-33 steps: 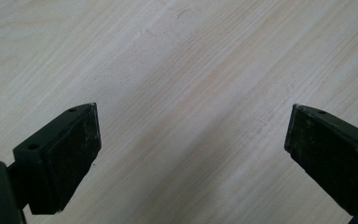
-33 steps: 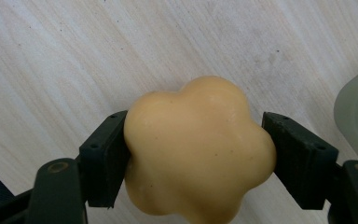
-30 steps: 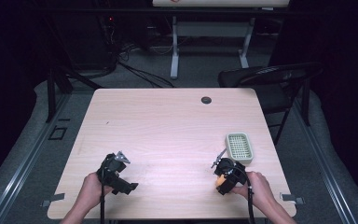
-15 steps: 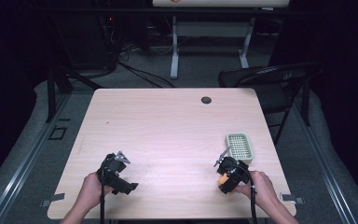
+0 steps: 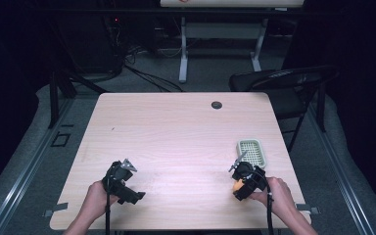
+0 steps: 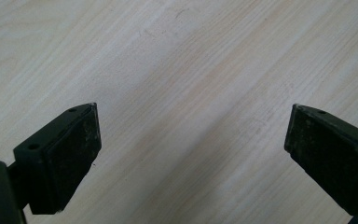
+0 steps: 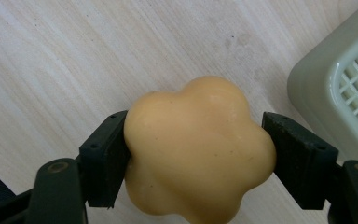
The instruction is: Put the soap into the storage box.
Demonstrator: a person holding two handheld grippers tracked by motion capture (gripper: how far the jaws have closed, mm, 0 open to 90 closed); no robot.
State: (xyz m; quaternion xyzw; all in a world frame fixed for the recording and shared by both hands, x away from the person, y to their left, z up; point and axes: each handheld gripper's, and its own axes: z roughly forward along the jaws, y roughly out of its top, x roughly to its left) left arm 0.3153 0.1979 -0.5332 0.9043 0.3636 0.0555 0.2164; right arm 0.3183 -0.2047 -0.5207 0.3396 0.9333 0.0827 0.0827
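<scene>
My left gripper [image 6: 191, 154] pointing down at pale wood-grain table [image 6: 177, 70], jaws spread wide, one black pad lower left, other lower right, bare tabletop between them, faint scuffs near top.

Right gripper [image 7: 196, 154] view: the orange lobed object [image 7: 198, 150] runs off the bottom edge between the jaws, underside hidden. The pale green basket [image 7: 340, 100] beside the right jaw is cropped by the frame. Left gripper [image 6: 191, 140] view: the right jaw is clipped at the edge.
</scene>
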